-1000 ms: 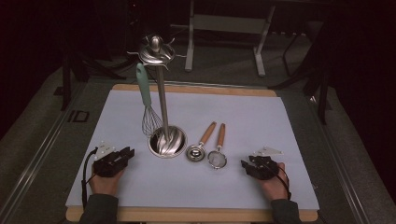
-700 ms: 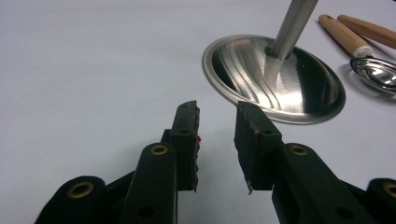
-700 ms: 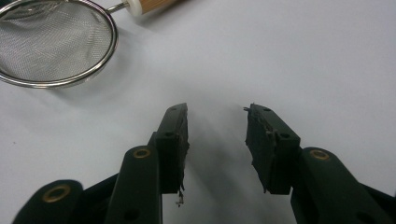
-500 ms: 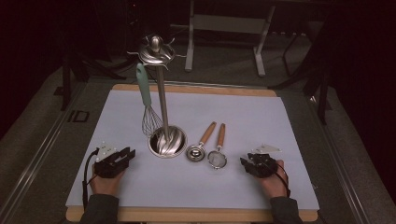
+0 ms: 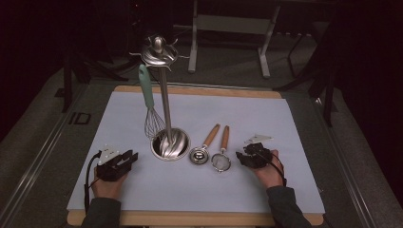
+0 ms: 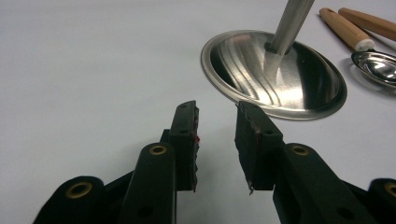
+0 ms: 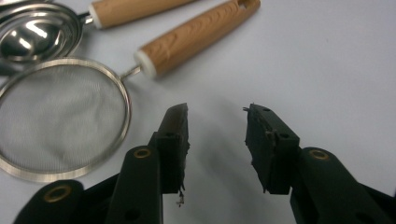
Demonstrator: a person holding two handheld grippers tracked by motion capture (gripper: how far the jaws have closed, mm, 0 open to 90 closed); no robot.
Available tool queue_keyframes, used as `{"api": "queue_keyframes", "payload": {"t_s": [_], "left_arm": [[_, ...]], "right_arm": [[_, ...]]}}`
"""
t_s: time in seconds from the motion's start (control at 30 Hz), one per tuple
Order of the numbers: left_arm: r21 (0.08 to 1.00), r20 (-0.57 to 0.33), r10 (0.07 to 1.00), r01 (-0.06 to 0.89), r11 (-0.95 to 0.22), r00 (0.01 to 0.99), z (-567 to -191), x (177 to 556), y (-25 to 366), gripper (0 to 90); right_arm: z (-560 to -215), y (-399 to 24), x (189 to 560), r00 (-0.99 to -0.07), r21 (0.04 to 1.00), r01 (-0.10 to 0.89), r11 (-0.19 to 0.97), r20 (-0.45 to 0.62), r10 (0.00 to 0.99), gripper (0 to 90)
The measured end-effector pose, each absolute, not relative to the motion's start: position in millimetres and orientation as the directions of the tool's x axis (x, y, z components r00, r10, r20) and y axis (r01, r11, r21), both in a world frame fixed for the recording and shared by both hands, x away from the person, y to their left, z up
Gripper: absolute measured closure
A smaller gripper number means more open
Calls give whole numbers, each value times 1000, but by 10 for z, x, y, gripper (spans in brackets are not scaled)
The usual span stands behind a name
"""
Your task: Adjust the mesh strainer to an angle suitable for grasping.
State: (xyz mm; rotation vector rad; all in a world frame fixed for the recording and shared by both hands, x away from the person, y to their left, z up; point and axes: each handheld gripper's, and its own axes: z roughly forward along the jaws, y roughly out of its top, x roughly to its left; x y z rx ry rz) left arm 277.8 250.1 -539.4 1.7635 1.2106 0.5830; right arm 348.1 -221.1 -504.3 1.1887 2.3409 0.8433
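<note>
Right tool (image 5: 244, 158) is seen spread and empty just beside the strainer (image 5: 221, 161), which lies flat on the counter (image 5: 285, 128), wooden handle pointing away (an easy pinch). Left tool (image 5: 124, 160), spread, empty, is parked near the stand base (image 5: 170, 144). Open room is noted right of the strainer.

Clear mat (image 5: 95, 128) left of rack base (image 5: 170, 144)

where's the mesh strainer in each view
High view: strainer lies low and centre-right on the mat, just left of the right tongs.
Left gripper view: not in it.
Right gripper view: its mesh bowl is at left, its wooden handle running up and right.
Shared landmark: the steel scoop lying beside it.
</note>
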Motion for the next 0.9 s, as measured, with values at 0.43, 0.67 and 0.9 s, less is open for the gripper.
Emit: {"api": "queue_keyframes", "payload": {"t_s": [0.43, 0.67, 0.9], "left_arm": [[866, -101, 906, 485, -123, 412, -5395, 2777, 2501, 683], [866, -104, 905, 485, -121, 412, -5395, 2778, 2502, 683], [867, -104, 905, 484, -121, 412, -5395, 2777, 2502, 682]], "right_arm": [[-4919, -1858, 3842, -575, 652, 631, 420, 29, 818, 566], [-4973, -1769, 3973, -554, 624, 685, 376, 110, 825, 593], [-5044, -1735, 4078, -485, 566, 764, 309, 189, 854, 539]]}}
